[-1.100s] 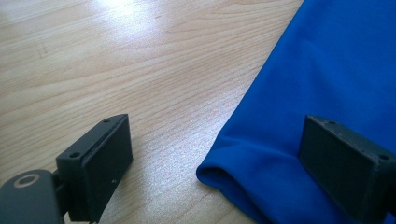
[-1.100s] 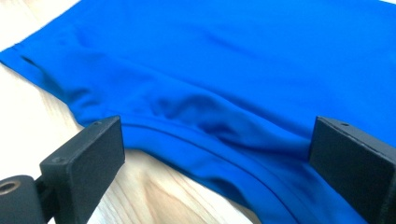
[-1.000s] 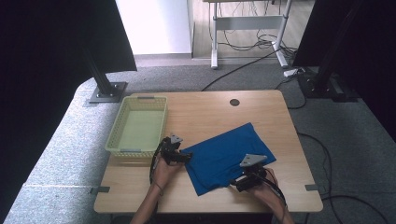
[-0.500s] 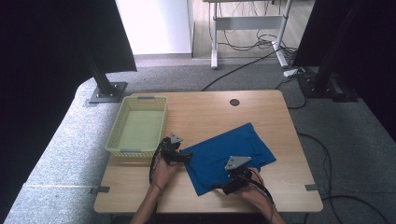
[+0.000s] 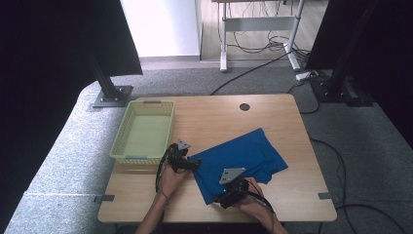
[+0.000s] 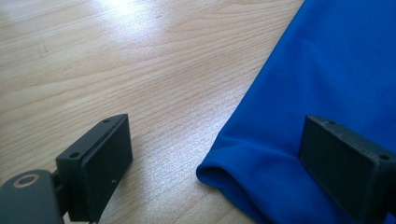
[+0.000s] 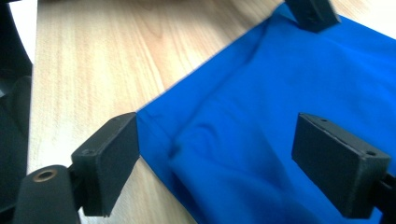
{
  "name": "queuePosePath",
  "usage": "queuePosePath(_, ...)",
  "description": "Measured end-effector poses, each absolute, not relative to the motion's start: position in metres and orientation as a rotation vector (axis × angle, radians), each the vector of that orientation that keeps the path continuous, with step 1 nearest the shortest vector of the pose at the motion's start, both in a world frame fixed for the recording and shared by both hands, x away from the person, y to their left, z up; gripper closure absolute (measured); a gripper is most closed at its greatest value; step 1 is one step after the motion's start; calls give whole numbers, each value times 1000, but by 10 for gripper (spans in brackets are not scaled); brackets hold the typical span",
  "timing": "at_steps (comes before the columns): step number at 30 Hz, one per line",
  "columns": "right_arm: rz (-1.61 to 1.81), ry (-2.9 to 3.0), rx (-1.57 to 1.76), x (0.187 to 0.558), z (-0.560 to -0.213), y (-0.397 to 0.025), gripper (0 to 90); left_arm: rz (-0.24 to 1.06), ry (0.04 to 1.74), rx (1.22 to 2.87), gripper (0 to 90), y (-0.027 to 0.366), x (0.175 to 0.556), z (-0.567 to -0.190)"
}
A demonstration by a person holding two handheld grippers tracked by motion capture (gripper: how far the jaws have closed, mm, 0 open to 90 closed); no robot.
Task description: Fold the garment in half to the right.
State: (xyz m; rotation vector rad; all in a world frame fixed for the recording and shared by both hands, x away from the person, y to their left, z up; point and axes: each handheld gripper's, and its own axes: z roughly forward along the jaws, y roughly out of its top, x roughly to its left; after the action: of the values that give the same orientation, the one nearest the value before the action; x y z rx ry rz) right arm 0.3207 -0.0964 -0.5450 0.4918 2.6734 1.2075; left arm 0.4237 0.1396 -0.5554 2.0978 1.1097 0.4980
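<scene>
From above, your basket (image 5: 144, 131) sits empty at the table's (image 5: 272, 117) left; the cloth (image 5: 238, 158) runs diagonally from near-left to far-right. Your left gripper (image 6: 210, 163) gapes wide at its corner. Your right gripper (image 7: 217, 165) straddles its edge, jaws apart.

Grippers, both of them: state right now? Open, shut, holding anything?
Left gripper: open, jaws astride a corner of the blue cloth, nothing held.
Right gripper: open, jaws wide over the cloth's edge, nothing held.

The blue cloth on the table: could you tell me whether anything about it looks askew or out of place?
Slightly. The blue cloth lies skewed to the table edges, and its near corner is rumpled into folds between the open right tool. Otherwise nothing is spilled or damaged; the basket sits empty.
</scene>
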Motion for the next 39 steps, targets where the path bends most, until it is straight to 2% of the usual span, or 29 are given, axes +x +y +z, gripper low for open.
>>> queuePosePath(5, 1218, 2711, 440, 315, -546, -85, 197, 499, 1114, 2096, 94, 139, 424, -555)
queuePosePath(14, 1144, 2758, 373, 308, -554, -66, 203, 501, 1120, 2091, 96, 139, 423, -555)
queuePosePath(18, 1152, 2736, 430, 310, -554, -66, 295, 498, 1097, 2088, 139, 139, 421, -555)
queuePosePath(20, 1151, 2728, 456, 312, -553, -67, 366, 494, 1074, 2083, 201, 139, 419, -555)
queuePosePath(26, 1163, 2684, 545, 319, -552, -73, 637, 456, 1004, 2068, 596, 135, 409, -554)
queuePosePath(30, 1167, 2669, 583, 322, -552, -75, 740, 402, 983, 2063, 777, 134, 408, -554)
queuePosePath(33, 1143, 2663, 579, 321, -551, -74, 767, 379, 993, 2055, 822, 135, 409, -554)
queuePosePath(39, 1143, 2666, 573, 321, -550, -74, 792, 364, 1014, 2044, 842, 134, 409, -553)
